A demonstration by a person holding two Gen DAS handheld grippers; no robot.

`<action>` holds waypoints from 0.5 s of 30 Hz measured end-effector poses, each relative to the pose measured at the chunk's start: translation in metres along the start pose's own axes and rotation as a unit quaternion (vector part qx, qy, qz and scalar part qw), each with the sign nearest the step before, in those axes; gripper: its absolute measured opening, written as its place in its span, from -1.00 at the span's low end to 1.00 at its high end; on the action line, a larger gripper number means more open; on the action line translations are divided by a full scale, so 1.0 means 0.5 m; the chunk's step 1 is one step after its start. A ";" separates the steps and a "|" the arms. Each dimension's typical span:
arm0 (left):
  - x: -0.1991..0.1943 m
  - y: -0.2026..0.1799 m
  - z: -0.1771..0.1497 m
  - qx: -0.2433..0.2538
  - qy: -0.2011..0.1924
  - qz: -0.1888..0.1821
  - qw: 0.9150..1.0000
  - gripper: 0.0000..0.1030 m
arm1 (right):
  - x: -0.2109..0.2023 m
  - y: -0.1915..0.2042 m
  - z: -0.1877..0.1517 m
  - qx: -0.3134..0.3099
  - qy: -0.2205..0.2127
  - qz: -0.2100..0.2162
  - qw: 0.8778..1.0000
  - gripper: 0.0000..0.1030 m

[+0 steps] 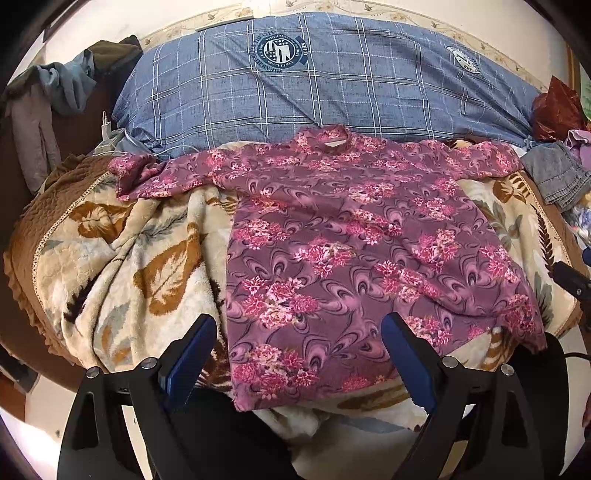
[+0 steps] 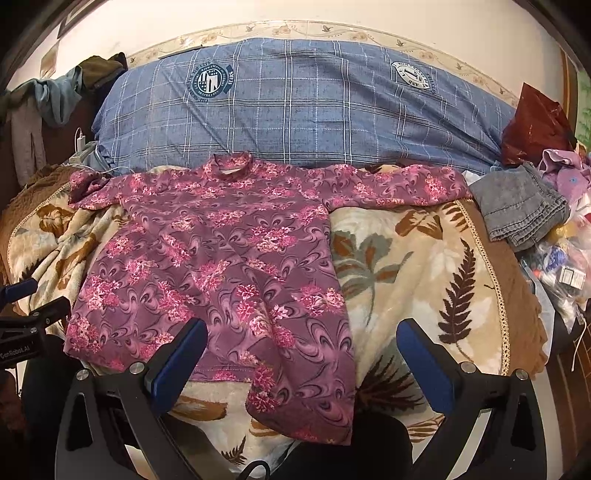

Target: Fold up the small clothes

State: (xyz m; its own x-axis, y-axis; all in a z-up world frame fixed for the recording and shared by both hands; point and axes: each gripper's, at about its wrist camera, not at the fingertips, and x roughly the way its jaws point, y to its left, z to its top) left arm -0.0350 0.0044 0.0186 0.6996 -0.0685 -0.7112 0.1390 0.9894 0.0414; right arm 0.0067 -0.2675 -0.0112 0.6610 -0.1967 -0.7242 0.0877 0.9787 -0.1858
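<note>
Lying flat, shirt (image 1: 351, 240); hem perhaps overhanging.

Cream wall (image 2: 155, 22) behind, edged with a floral border strip (image 2: 332, 31). Bed under a leaf-print blanket (image 2: 406, 266), with a blue checked quilt (image 2: 332, 122) along the back. Dark wood, possibly a chair (image 1: 77, 125), at left, draped with clothes (image 1: 66, 81). Soft, even light.

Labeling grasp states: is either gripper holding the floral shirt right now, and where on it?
Nothing is held. The left gripper and right gripper are both open, hovering near the hem of the floral shirt, which lies spread flat on the blanket.
</note>
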 end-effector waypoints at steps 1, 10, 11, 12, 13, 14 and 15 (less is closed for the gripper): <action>0.000 -0.001 0.001 0.001 0.000 0.000 1.000 0.77 | 0.001 0.001 0.000 -0.001 0.001 0.000 1.000 1.00; 0.013 0.006 0.023 -0.005 0.005 -0.007 1.000 0.77 | 0.006 0.003 0.003 -0.003 0.002 -0.002 1.000 1.00; 0.016 0.008 0.028 -0.008 0.007 -0.008 1.000 0.77 | 0.006 0.003 0.004 -0.004 0.001 -0.002 1.000 1.00; 0.019 0.010 0.032 -0.010 0.008 -0.009 1.000 0.77 | 0.006 0.002 0.006 -0.006 0.000 -0.003 1.000 1.00; 0.022 0.013 0.036 -0.013 0.009 -0.010 1.000 0.77 | 0.006 0.004 0.007 -0.008 -0.001 -0.005 1.000 1.00; 0.025 0.015 0.039 -0.015 0.010 -0.011 1.000 0.77 | 0.007 0.003 0.009 -0.009 -0.001 -0.005 1.000 1.00; 0.028 0.017 0.043 -0.017 0.012 -0.013 1.000 0.77 | 0.008 0.001 0.012 -0.010 -0.002 -0.004 1.000 1.00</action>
State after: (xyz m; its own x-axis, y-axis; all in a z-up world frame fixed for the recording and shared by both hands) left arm -0.0090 0.0088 0.0240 0.6790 -0.0912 -0.7284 0.1322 0.9912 -0.0008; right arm 0.0140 -0.2673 -0.0103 0.6627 -0.2046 -0.7204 0.0778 0.9755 -0.2056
